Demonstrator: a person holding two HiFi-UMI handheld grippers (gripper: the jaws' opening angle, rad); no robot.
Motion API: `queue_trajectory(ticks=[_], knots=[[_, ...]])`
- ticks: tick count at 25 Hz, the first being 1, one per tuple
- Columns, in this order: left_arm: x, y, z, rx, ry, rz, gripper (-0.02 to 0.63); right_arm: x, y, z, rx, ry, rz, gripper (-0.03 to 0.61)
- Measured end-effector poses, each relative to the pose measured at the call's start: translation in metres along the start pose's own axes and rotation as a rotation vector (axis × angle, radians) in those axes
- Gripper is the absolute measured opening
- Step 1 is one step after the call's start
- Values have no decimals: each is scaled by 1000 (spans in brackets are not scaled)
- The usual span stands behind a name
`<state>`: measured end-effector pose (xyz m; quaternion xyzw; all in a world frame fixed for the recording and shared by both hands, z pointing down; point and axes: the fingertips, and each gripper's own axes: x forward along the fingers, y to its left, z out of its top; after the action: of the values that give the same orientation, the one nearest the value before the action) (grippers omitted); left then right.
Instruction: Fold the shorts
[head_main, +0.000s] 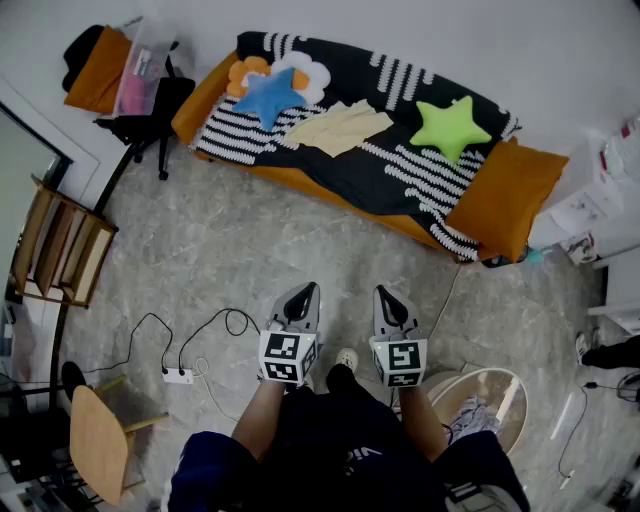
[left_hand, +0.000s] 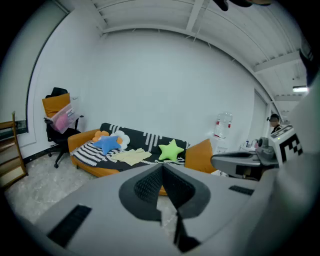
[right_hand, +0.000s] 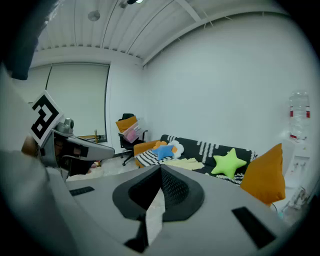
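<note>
Pale yellow shorts (head_main: 343, 127) lie spread on a black-and-white striped blanket on the orange sofa (head_main: 510, 195), between a blue star cushion (head_main: 266, 95) and a green star cushion (head_main: 449, 127). The shorts (left_hand: 131, 156) also show in the left gripper view, and the shorts (right_hand: 186, 162) in the right gripper view. My left gripper (head_main: 308, 289) and right gripper (head_main: 386, 294) are held side by side over the floor, well short of the sofa. Both are shut with nothing between the jaws. The left gripper (left_hand: 162, 167) and right gripper (right_hand: 161, 170) point toward the sofa.
An office chair (head_main: 130, 85) with orange and pink items stands left of the sofa. A wooden rack (head_main: 60, 245) is at the left wall, a wooden chair (head_main: 98, 440) at lower left. A power strip and cable (head_main: 178, 375) lie on the floor. A round stand (head_main: 488, 400) is at the right.
</note>
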<state>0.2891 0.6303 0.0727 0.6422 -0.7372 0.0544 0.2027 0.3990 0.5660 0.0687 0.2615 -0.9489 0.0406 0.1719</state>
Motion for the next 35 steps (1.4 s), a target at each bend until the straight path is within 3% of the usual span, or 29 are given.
queue_trajectory(ticks=[7, 14, 15, 16, 17, 19, 23, 28, 30, 32, 35], knots=[[-58, -6, -18, -22, -35, -10, 2, -47, 42, -12, -22, -1, -18, 8], [-86, -18, -22, 3, -58, -44, 8, -72, 51, -9, -26, -49, -61, 11], [-87, -23, -23, 3, -54, -74, 90, -73, 54, -8, -15, -51, -41, 45], [-87, -29, -24, 0, -50, -105, 233, -75, 56, -8, -4, -48, -15, 205], [-88, -34, -24, -2, -53, -126, 321, -76, 57, -8, 5, -44, 5, 277], [-89, -40, -23, 5, -62, -143, 373, -80, 53, -10, 8, -39, 15, 338], [-83, -50, -25, 28, -52, -159, 397, -80, 41, -12, -2, -39, 14, 367], [-65, -60, -20, -15, -64, -147, 397, -73, 21, -11, -43, -46, 27, 362], [-59, -61, -16, -10, -51, -129, 380, -70, 10, -8, -49, -56, 30, 354], [-53, -61, -12, 1, -59, -88, 322, -67, -1, -7, -52, -62, 30, 350], [-42, -59, -12, -9, -70, -64, 316, -61, -13, -7, -49, -66, 38, 347]])
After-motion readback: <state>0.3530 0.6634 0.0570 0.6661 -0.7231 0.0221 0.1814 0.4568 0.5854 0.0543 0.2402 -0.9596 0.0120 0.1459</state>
